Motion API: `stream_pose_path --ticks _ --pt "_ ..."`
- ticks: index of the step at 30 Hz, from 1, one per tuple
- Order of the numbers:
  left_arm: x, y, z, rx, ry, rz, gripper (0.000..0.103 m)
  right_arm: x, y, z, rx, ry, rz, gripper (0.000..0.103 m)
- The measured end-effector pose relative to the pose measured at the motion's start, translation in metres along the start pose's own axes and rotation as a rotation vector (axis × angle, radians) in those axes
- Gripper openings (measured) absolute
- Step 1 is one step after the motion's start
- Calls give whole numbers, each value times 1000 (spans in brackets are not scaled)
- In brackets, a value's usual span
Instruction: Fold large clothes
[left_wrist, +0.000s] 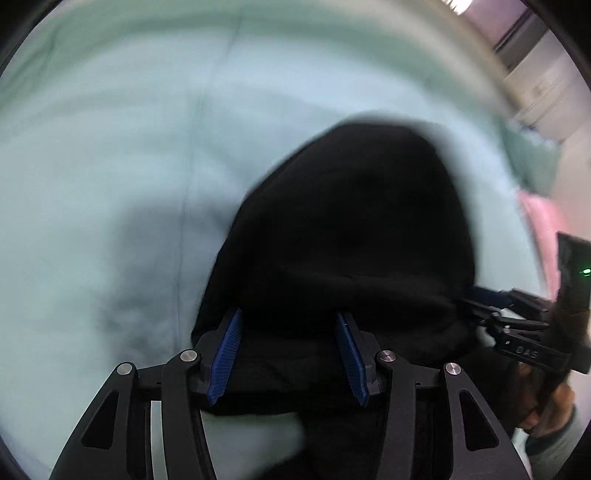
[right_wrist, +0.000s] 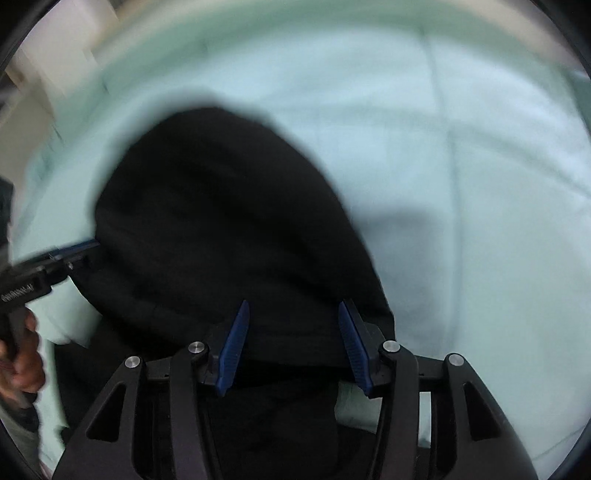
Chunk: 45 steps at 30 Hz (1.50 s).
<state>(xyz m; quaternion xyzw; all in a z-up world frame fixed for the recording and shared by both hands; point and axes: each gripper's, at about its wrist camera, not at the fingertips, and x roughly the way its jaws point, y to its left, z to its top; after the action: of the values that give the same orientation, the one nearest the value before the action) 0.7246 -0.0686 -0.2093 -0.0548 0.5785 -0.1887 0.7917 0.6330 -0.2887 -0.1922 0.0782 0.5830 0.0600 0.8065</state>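
Black garment (left_wrist: 351, 229) on pale green sheet (left_wrist: 110, 166); pink cloth (left_wrist: 543, 221) beside.

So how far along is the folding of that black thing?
The black garment already looks bunched into a compact dark heap on the pale green sheet, though blur hides any fold lines. The left gripper and right gripper both sit with jaws apart at its near edge, gripping nothing. Whether more folds remain, I can't tell.
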Motion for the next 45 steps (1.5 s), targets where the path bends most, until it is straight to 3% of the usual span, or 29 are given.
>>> stream_pose_path --ticks 4,7,9,12,14,17,21,23,25,29,31,34,37,42,45 --pt "0 4 -4 -2 -34 -17 53 18 -3 -4 17 1 -2 53" --pt "-19 -2 -8 30 -59 -14 53 9 -4 1 3 10 9 54" --pt "-41 -7 -9 47 -99 -59 53 -9 2 7 -28 -2 41 54" --pt "-73 -14 -4 50 -194 -152 53 -50 17 30 -62 -124 119 54" --pt "-80 -17 8 38 -229 -170 53 -65 31 51 -86 -188 141 54" --pt "-63 -14 19 27 -197 -102 53 -54 55 93 -134 -201 141 54" --pt "-17 5 17 -41 -100 -58 53 16 73 130 -125 -58 142 54" --pt "-5 10 13 -43 -95 -74 53 56 67 123 -131 27 81 53" --pt "-5 7 7 -25 -101 -70 53 61 65 114 -142 5 73 53" --pt "-18 6 8 -1 -97 -67 53 33 61 106 -146 -3 93 53" --pt "-35 3 7 22 -118 -108 53 3 55 95 -150 -31 112 53" --pt "-56 -6 -1 54 -137 -148 53 -45 44 62 -177 -76 76 53" --pt "-55 -2 -6 29 -112 -189 53 -50 32 33 -169 -45 58 53" --pt "0 10 -9 -31 -1 -106 53 -18 1 -8 -122 71 29 53" --pt "-3 -1 -6 17 -3 -48 53 -6 -3 -7 -61 75 25 54"
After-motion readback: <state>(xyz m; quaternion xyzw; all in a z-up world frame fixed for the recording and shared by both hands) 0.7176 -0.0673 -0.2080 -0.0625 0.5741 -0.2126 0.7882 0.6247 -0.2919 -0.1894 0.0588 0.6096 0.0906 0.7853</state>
